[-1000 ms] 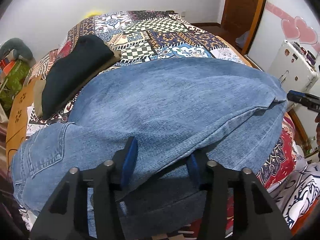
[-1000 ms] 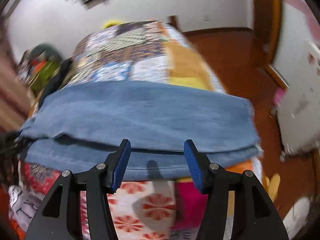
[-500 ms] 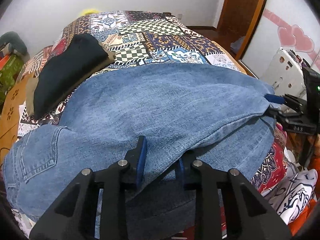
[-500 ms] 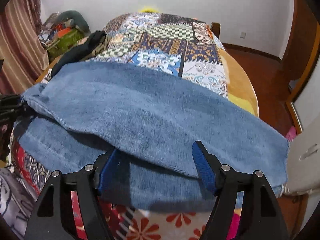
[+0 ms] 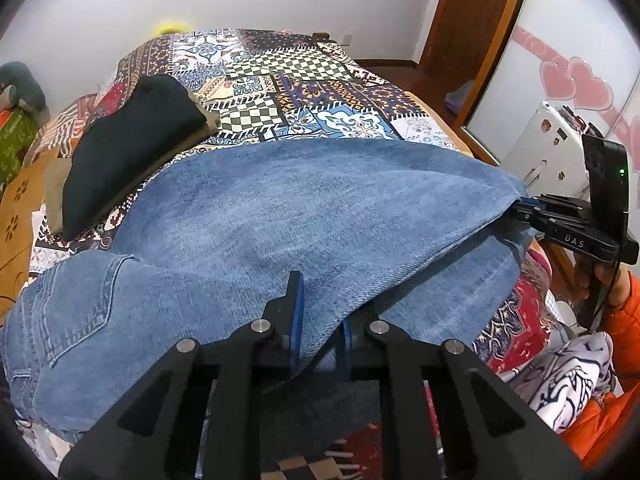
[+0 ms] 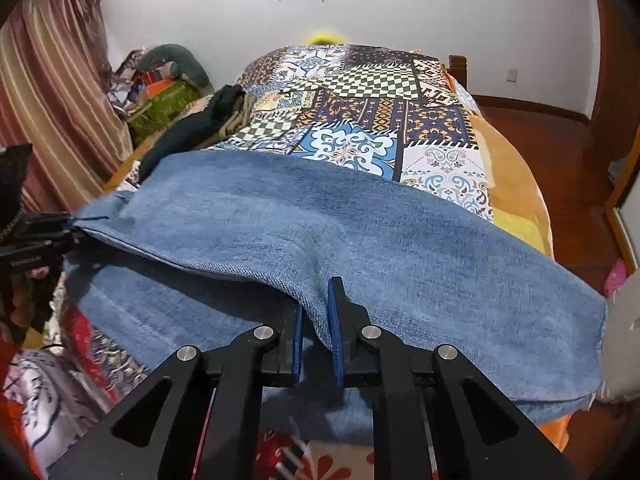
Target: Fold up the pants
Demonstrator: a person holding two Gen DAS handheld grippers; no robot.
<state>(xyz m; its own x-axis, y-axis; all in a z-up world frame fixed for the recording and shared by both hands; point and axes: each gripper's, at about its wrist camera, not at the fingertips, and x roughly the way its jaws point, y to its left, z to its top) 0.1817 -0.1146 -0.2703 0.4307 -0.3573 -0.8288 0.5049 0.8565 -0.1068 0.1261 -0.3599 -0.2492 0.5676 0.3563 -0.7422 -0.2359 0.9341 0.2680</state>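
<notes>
Your left tongs [image 5: 320, 330] and right tongs [image 6: 316, 330] have just been closing and now each pinch the upper leg's near edge of the jeans [image 5: 280, 216], which lie across the bed [image 5: 280, 80]. Lift both together, keeping the seam taut, and carry it evenly so the legs stack square.

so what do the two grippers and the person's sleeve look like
Both the left gripper and right gripper are black angular frames with silver rivets and blue-padded fingers. One body reads "DAS" in white beside a green light. The sleeve is orange.
</notes>
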